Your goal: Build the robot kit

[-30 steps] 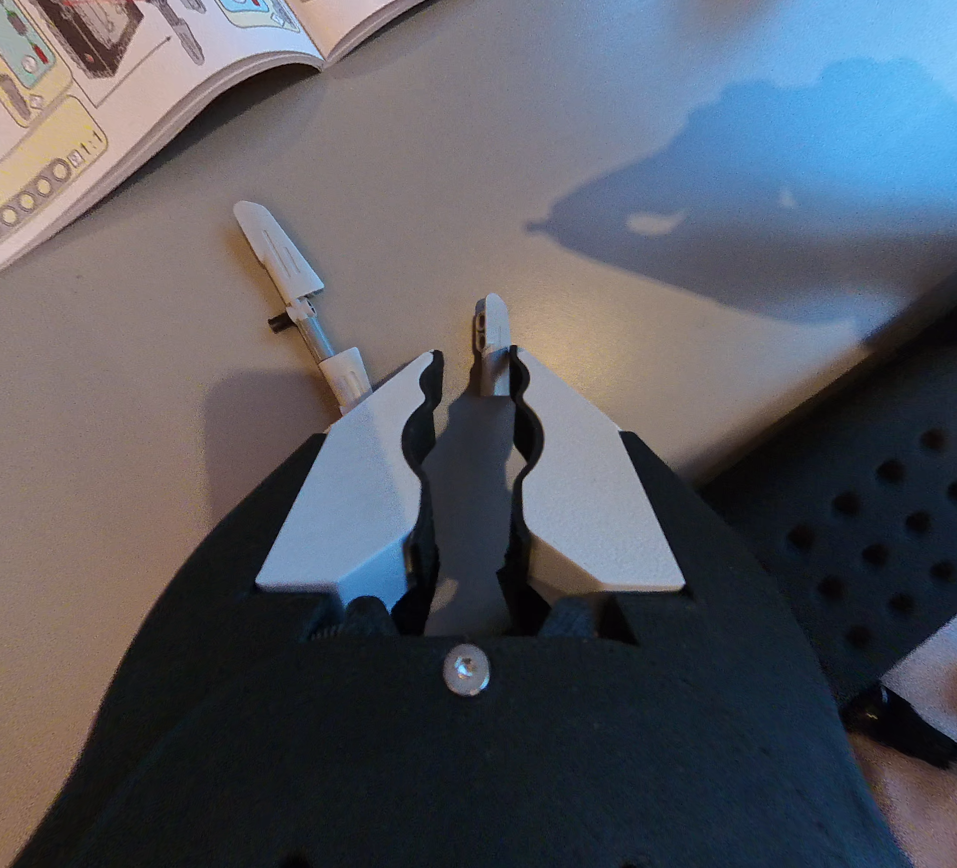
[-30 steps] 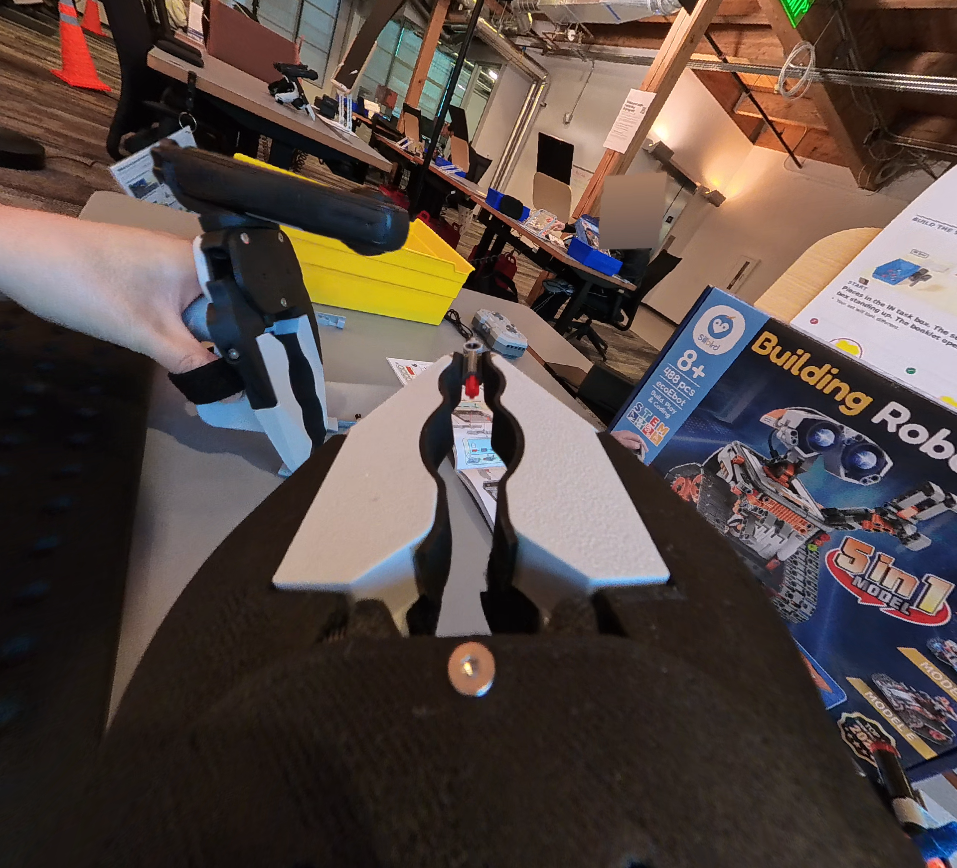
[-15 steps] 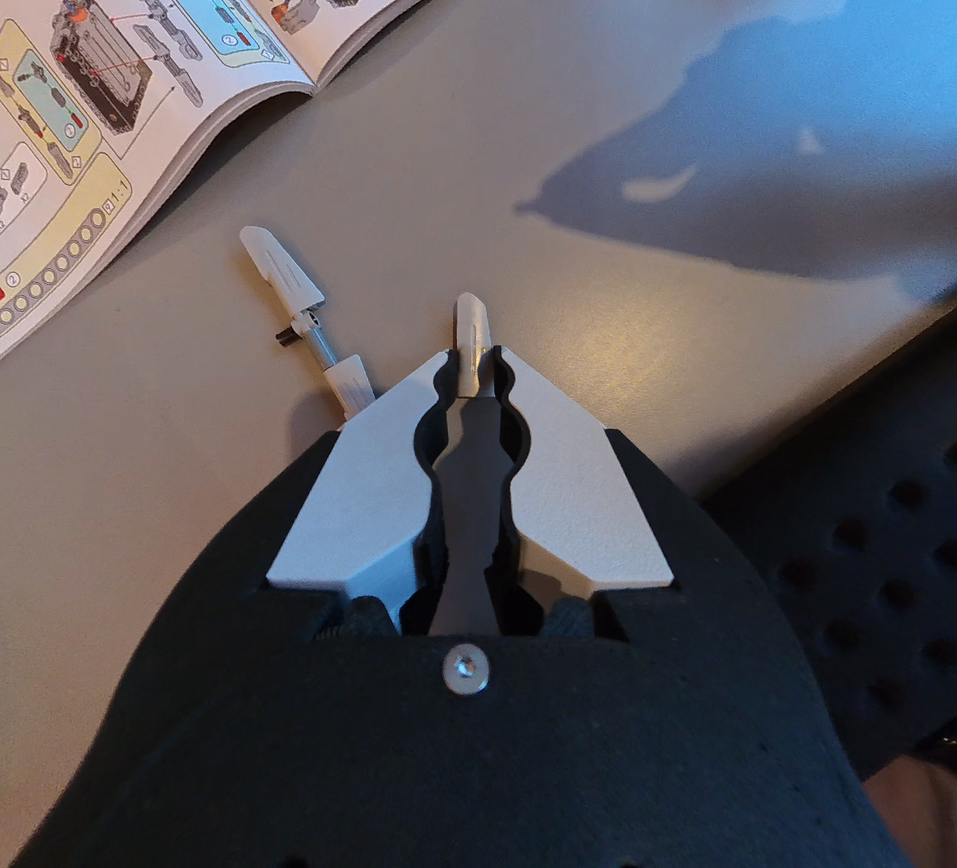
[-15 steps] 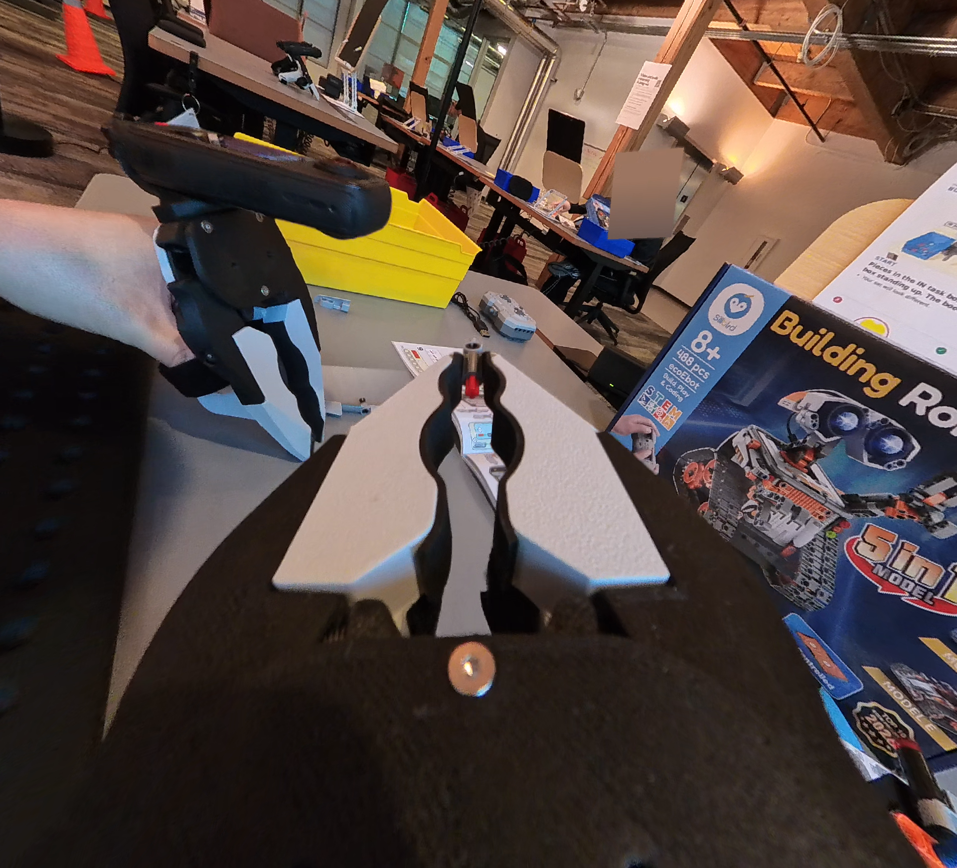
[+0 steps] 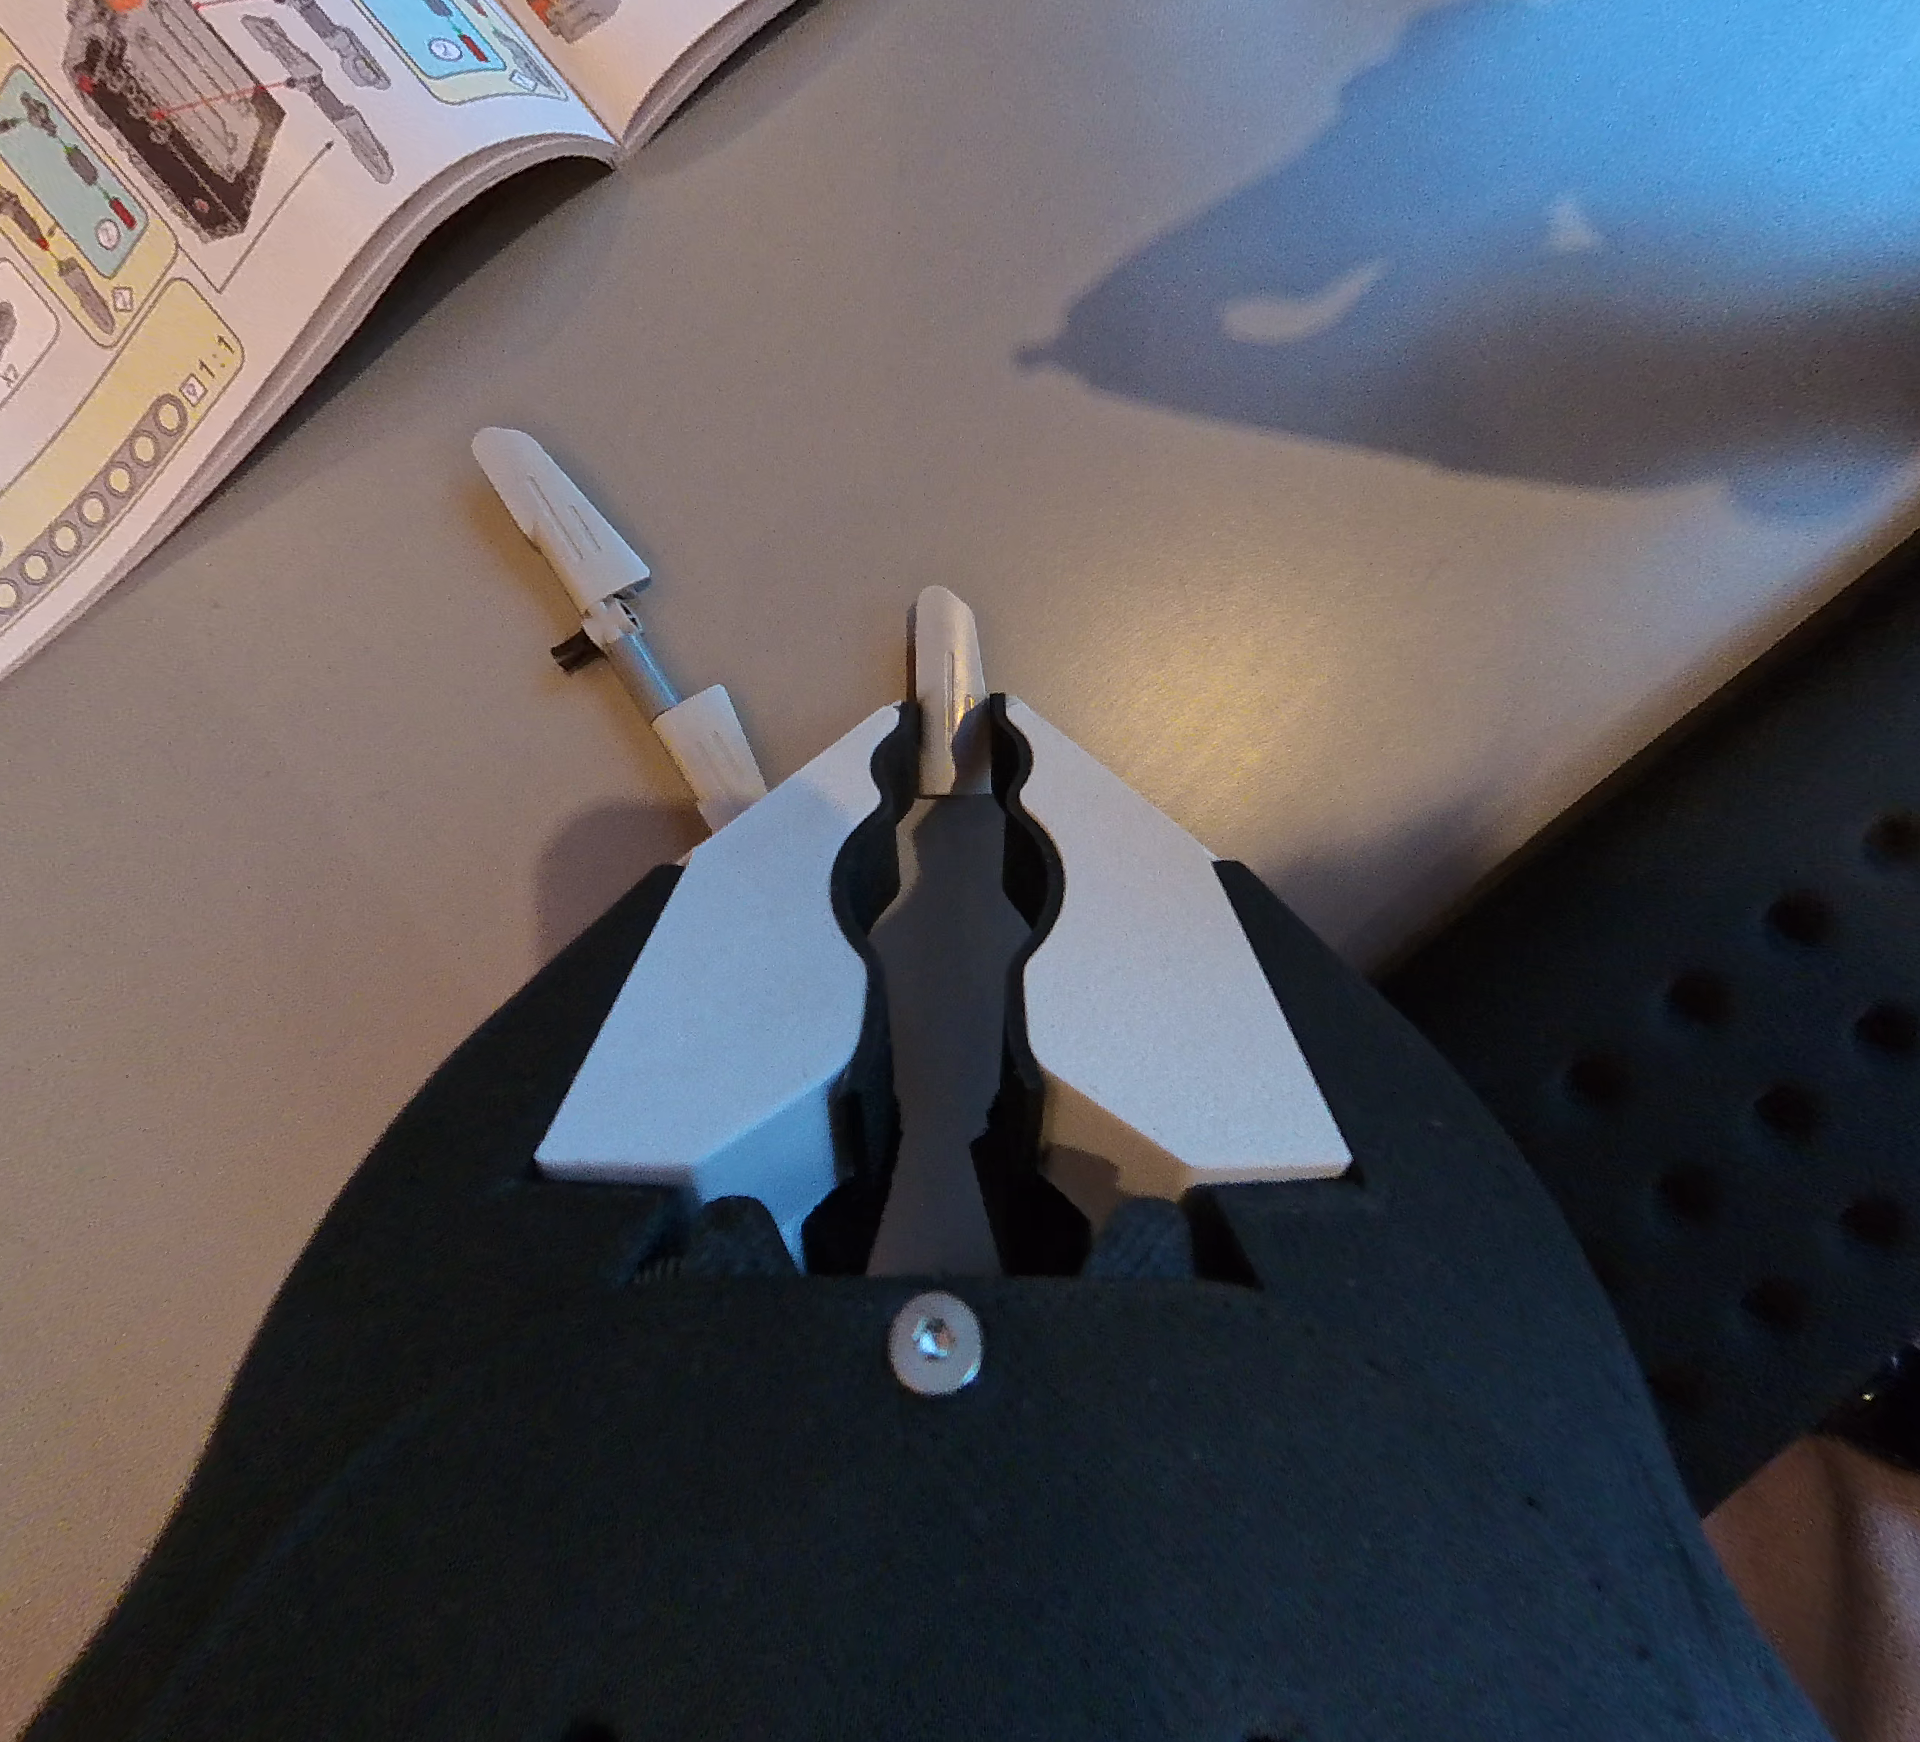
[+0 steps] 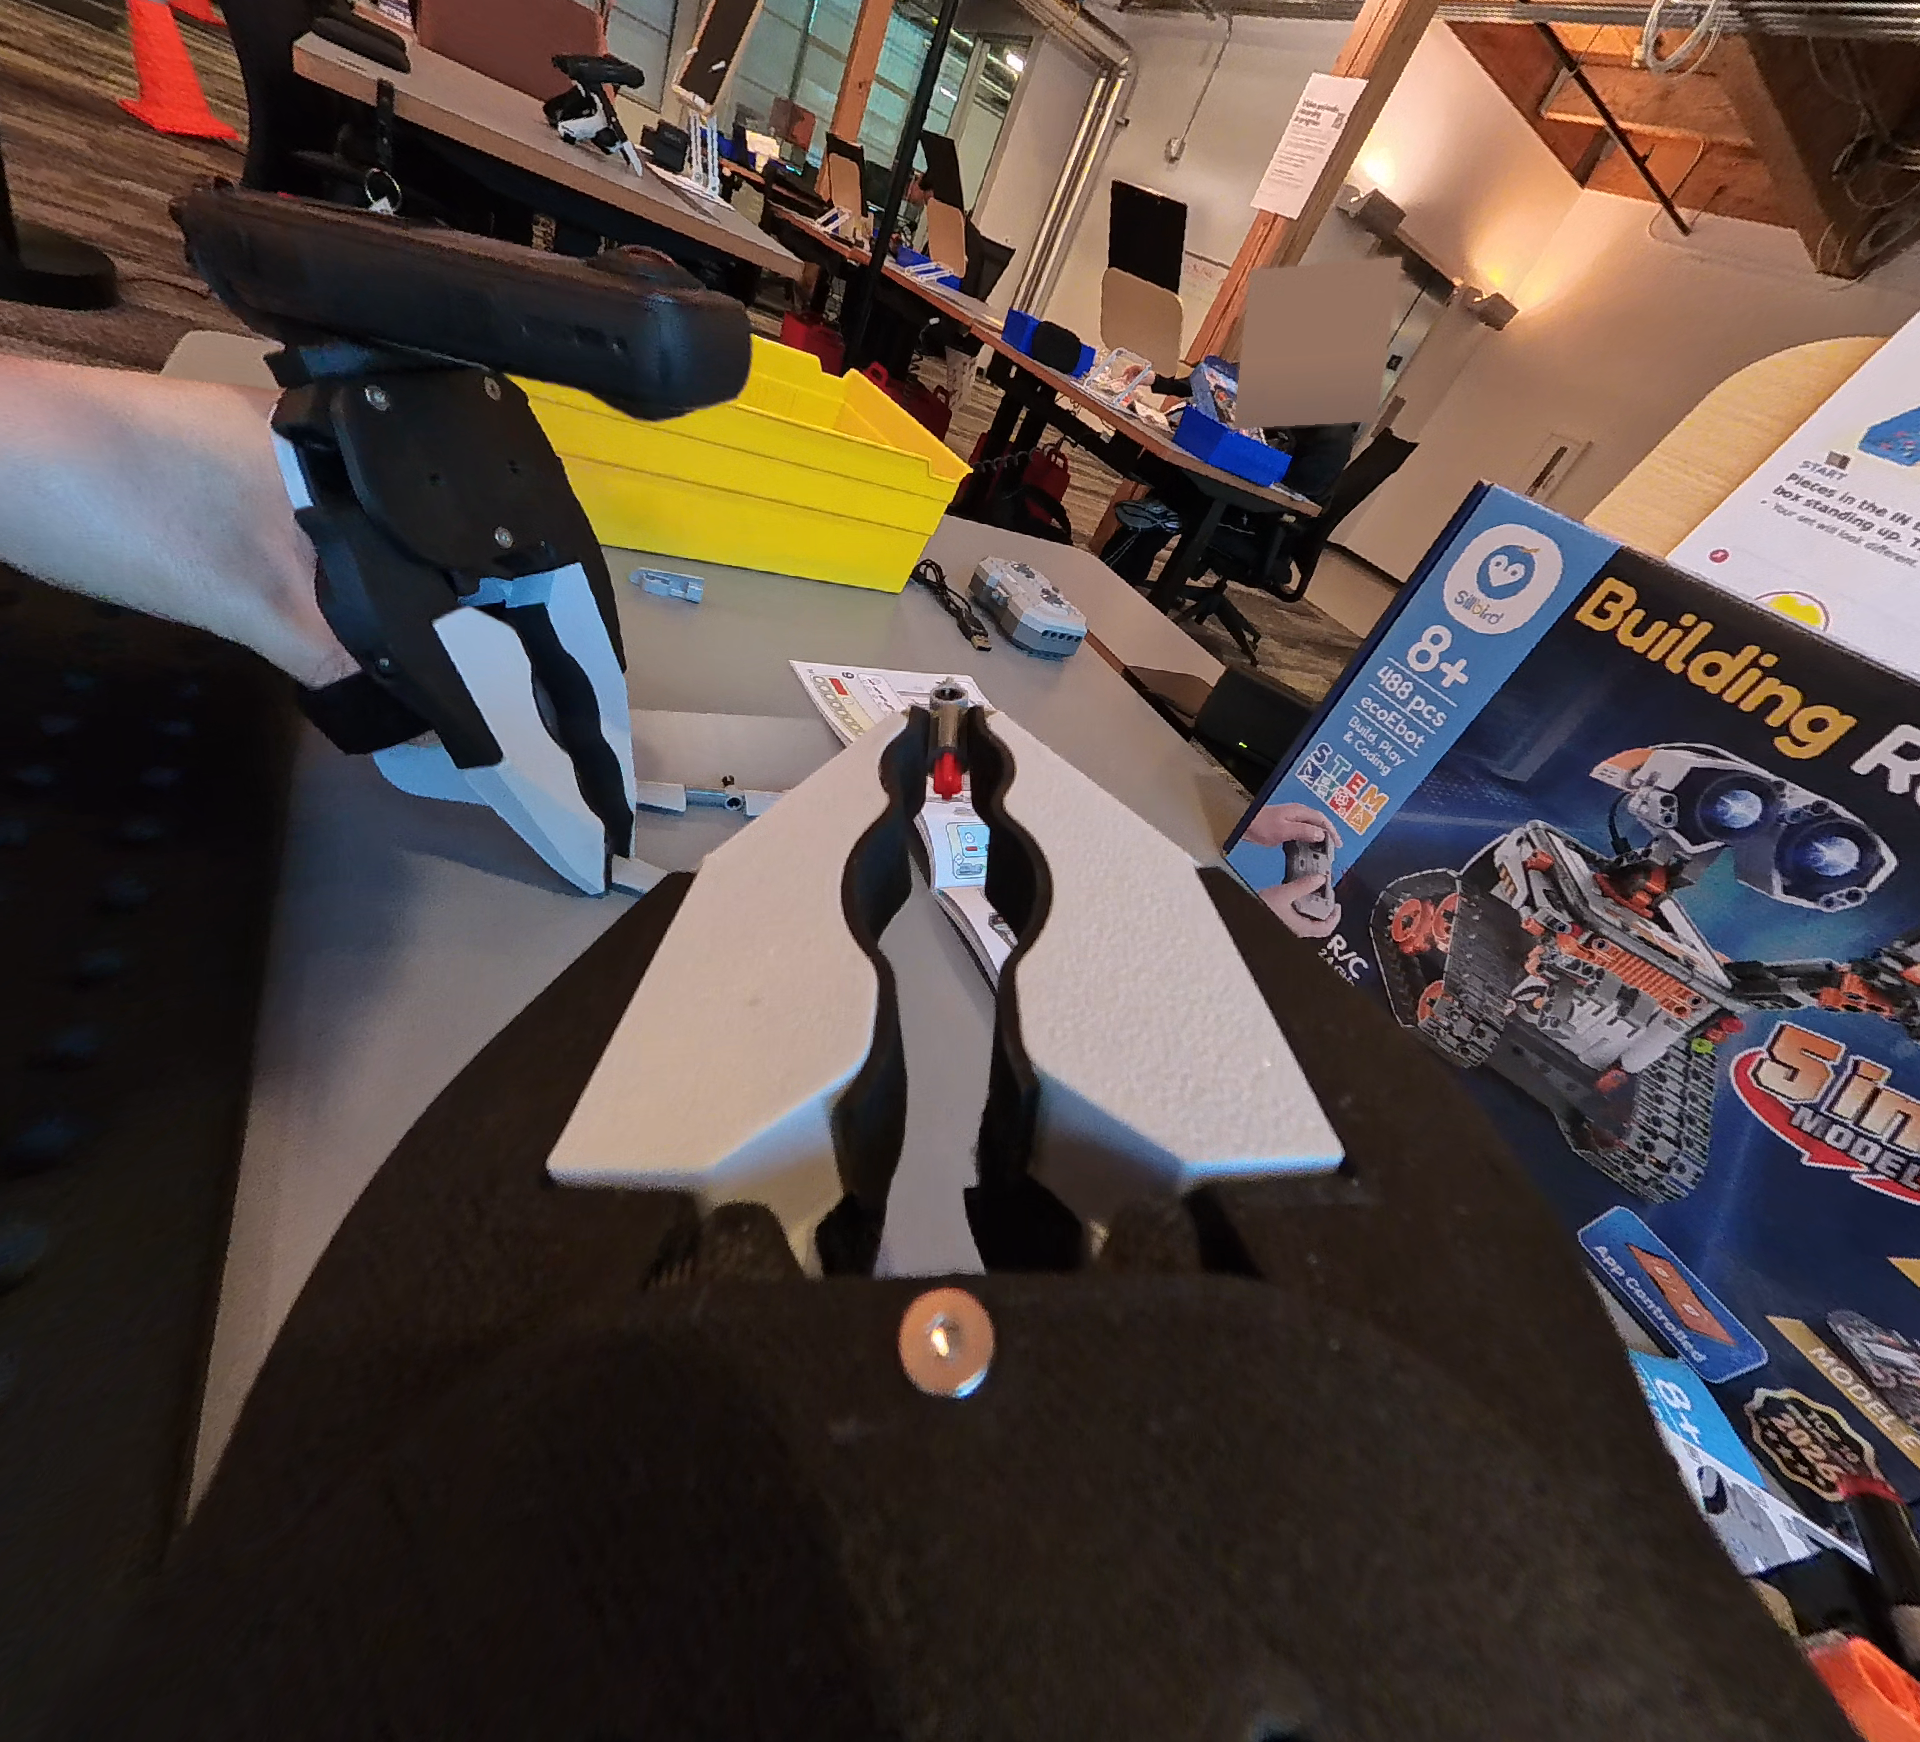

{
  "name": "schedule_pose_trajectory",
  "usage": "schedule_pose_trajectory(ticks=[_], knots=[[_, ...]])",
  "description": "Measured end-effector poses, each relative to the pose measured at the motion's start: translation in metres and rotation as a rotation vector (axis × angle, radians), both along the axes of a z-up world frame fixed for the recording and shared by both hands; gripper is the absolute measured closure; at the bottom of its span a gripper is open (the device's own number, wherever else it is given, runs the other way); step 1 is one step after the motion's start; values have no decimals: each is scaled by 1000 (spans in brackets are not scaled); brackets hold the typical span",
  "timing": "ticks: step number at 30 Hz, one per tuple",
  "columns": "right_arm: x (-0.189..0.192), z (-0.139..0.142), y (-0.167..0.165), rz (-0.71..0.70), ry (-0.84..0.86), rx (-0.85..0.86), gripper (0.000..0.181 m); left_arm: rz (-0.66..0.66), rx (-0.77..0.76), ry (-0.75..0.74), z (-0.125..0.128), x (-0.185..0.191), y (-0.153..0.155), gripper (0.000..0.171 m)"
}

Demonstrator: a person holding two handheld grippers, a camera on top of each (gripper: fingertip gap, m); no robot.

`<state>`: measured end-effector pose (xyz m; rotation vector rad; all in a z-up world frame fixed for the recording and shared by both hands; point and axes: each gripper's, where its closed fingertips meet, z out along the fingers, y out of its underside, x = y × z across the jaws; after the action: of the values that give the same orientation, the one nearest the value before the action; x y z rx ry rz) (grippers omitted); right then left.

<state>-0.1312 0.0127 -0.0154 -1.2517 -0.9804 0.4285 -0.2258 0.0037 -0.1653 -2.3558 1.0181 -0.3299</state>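
My left gripper [image 5: 948, 707] is shut on a small white tapered piece [image 5: 943, 648] at the grey table, tips down. In the right wrist view the left gripper [image 6: 615, 873] touches the tabletop, held by a hand. Just to its left lies an assembly of two white pieces joined by a grey axle [image 5: 613, 612], which also shows in the right wrist view [image 6: 717, 799]. My right gripper [image 6: 948, 724] is shut on a small grey pin with a red end [image 6: 945, 747], held above the table to the right of the left gripper.
An open instruction booklet [image 5: 260, 82] lies ahead on the left. A black perforated mat [image 5: 1714, 1017] borders the table. Farther back stand a yellow bin [image 6: 748, 466], a small grey part [image 6: 665, 586], a grey battery unit [image 6: 1029, 601] with a cable [image 6: 951, 591], and a printed toy box [image 6: 1610, 861] on the right. My right fingertips sit around 20 cm from my left ones. To the grey axle [image 5: 613, 612]: left tips about 6 cm, right tips about 20 cm.
My left gripper has shut on the white piece, which leaned loose against one finger a second ago. The right gripper has shifted slightly with the pin still in it.
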Motion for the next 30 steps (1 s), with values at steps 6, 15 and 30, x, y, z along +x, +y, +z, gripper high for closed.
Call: schedule_pose_trajectory(ticks=[6, 15, 30], knots=[[0, 0, -1, 2, -7, 5, 176, 16, -41, 2, 1, -4, -6, 137], [-1, 3, -5, 9, -10, 20, 176, -2, -55, 65, 0, 1, -5, 146], [-4, -2, -4, 17, -28, 9, 176, 14, -105, 78, -1, -5, -6, 159]])
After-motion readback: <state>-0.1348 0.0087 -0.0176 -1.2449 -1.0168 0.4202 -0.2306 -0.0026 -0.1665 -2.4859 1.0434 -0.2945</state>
